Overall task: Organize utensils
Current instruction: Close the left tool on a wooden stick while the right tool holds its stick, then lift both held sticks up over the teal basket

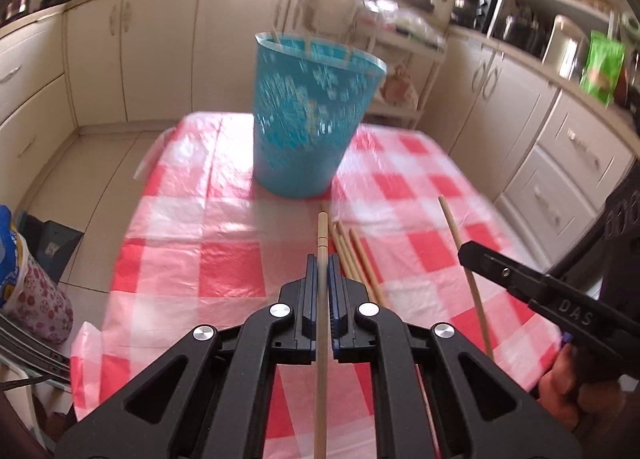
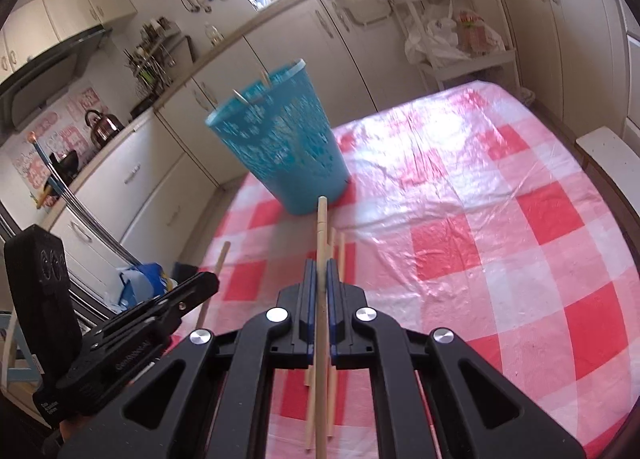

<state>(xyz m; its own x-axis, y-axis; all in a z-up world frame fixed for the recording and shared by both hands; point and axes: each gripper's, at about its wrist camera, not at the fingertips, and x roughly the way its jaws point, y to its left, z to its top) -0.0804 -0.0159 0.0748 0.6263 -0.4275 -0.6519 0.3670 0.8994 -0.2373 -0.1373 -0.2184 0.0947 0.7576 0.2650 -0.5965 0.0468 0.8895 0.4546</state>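
Wooden chopsticks are the things being sorted, on a tabletop [image 1: 224,271] covered in red-and-white checked plastic.

Left wrist view, from left to right: a floral bag [image 1: 38,299] sits at the lower left edge, off the tabletop. At centre, the left claw [image 1: 322,271] is pressed together on a single chopstick [image 1: 322,235], which runs straight up the middle of the frame between the two blue pads and pokes out past their tips toward a blue perforated basket [image 1: 308,115]. That basket stands upright on the tabletop in the upper centre, with a few stick ends showing above its rim. Just right of the claw, loose chopsticks [image 1: 352,255] lie side by side on the cloth. Further right, the right claw [image 1: 466,255] enters from the lower right edge, pinching another chopstick [image 1: 460,235] that slants up and to the left.

Right wrist view, from left to right: the left claw [image 2: 212,279] appears at the lower left, with its stick tip [image 2: 224,251] jutting above it. The blue basket [image 2: 288,147] leans in the upper centre because of the lens. At centre, the right claw [image 2: 320,271] is closed on its chopstick [image 2: 321,227], whose tip reaches the basket's base in the picture. More chopsticks [image 2: 340,255] lie on the cloth just right of and below the claw. Checked cloth fills the right side.
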